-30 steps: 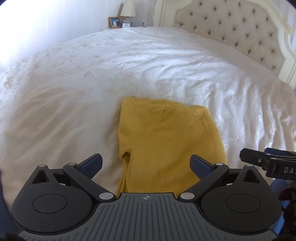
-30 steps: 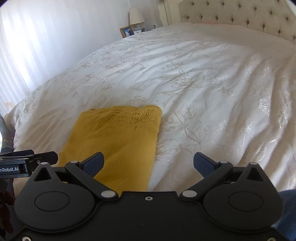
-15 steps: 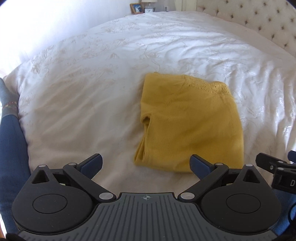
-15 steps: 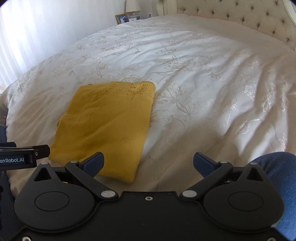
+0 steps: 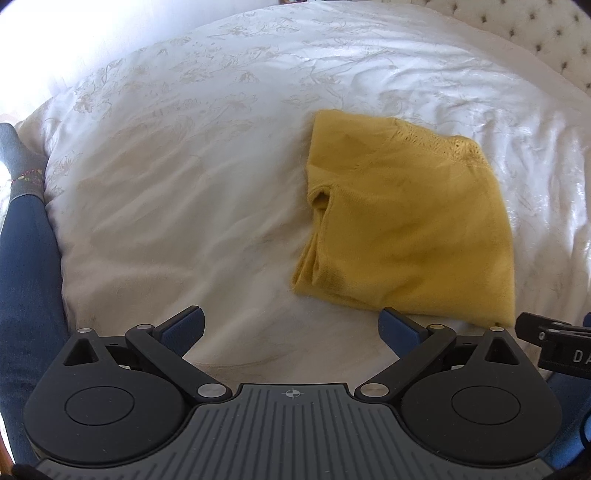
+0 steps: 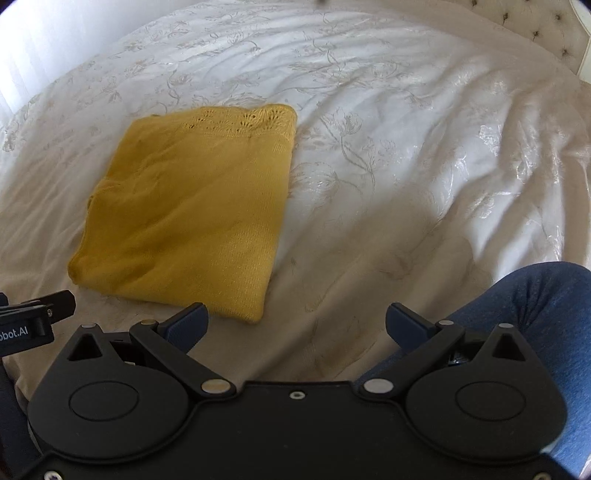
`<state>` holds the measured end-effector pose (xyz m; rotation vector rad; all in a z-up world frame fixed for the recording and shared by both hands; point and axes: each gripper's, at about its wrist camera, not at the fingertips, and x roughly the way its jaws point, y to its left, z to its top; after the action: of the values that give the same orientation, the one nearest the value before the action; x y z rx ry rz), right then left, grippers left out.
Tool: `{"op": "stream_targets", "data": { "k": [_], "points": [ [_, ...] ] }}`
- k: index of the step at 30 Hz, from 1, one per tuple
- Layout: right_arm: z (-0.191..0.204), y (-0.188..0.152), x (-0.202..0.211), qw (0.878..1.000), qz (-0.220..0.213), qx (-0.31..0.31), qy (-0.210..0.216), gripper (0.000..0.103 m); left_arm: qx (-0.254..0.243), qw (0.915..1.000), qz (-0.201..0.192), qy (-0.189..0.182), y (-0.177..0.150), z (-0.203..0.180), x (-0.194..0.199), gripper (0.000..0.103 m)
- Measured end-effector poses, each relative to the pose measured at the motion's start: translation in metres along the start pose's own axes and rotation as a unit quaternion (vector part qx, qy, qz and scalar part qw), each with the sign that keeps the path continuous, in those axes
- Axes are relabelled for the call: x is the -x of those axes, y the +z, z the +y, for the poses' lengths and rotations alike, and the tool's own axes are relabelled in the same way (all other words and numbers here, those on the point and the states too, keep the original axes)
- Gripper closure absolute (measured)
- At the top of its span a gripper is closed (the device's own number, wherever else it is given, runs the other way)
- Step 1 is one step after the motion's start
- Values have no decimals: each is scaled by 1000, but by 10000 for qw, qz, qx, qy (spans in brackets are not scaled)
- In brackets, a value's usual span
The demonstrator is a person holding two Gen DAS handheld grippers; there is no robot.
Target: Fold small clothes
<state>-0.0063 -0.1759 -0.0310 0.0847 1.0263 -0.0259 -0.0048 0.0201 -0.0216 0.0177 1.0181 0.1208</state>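
Observation:
A yellow knitted garment (image 5: pixel 410 221) lies folded into a rough rectangle on the white bedspread (image 5: pixel 184 166). It also shows in the right wrist view (image 6: pixel 192 218), with its lace-patterned edge at the far side. My left gripper (image 5: pixel 291 325) is open and empty, above the bedspread just near and left of the garment's near edge. My right gripper (image 6: pixel 295 325) is open and empty, near and right of the garment's near right corner. Neither gripper touches the garment.
The bed's tufted headboard (image 5: pixel 535 33) stands at the far right. A person's leg in blue jeans (image 6: pixel 535 314) is at the right, and another leg with a grey sock (image 5: pixel 22 221) at the bed's left edge.
Both grippers have drawn back and up from the garment, which now lies farther ahead with its whole near edge in view. The garment has not moved on the bed.

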Motion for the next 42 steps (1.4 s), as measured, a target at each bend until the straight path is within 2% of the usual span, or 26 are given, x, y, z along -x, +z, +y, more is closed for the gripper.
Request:
{"op": "stream_targets", "data": {
  "k": [7,16,42],
  "points": [
    [13,1,-6,9995,252,96,-186,1,-60,9998,195,58,1,-1,-9,2],
    [14,5,-9,9990,437,-42,-21,1,-165,9995,279,58,1,-3,-14,2],
    [1,12,-13,9983,514,-286,31,1,-283,9988,390,-19,8,-10,-18,2]
  ]
}}
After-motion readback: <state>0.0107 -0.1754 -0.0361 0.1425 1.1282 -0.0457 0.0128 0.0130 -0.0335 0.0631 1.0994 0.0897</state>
